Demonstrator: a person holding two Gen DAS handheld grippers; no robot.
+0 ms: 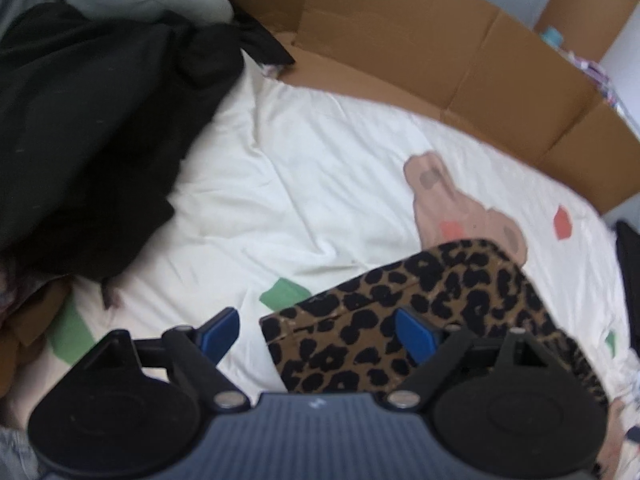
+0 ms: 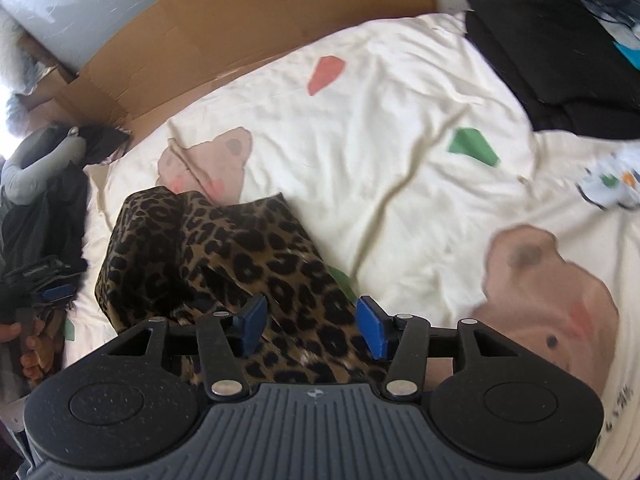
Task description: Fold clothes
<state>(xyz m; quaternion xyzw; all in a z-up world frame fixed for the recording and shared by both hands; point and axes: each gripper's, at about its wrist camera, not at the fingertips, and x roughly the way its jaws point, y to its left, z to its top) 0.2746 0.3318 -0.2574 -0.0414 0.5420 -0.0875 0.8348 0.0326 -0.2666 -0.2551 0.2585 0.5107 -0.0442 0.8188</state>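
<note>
A leopard-print garment (image 1: 404,320) lies bunched on a cream bedsheet with bear prints (image 1: 304,184). In the left wrist view my left gripper (image 1: 318,334) hovers over the garment's corner with its jaws wide apart; the blue pads (image 1: 222,332) touch no cloth. In the right wrist view the same garment (image 2: 224,256) is heaped in loose folds. My right gripper (image 2: 312,326) hangs just above it, open, with cloth below the gap but neither of the pads (image 2: 372,328) pressing on it. The left gripper (image 2: 56,292) shows small at the far left edge.
A heap of black clothes (image 1: 88,136) fills the left side of the bed. More dark folded clothing (image 2: 556,48) lies at the far right corner. Brown cardboard (image 1: 420,48) lines the bed's far edge. A small white patterned item (image 2: 612,184) lies at the right.
</note>
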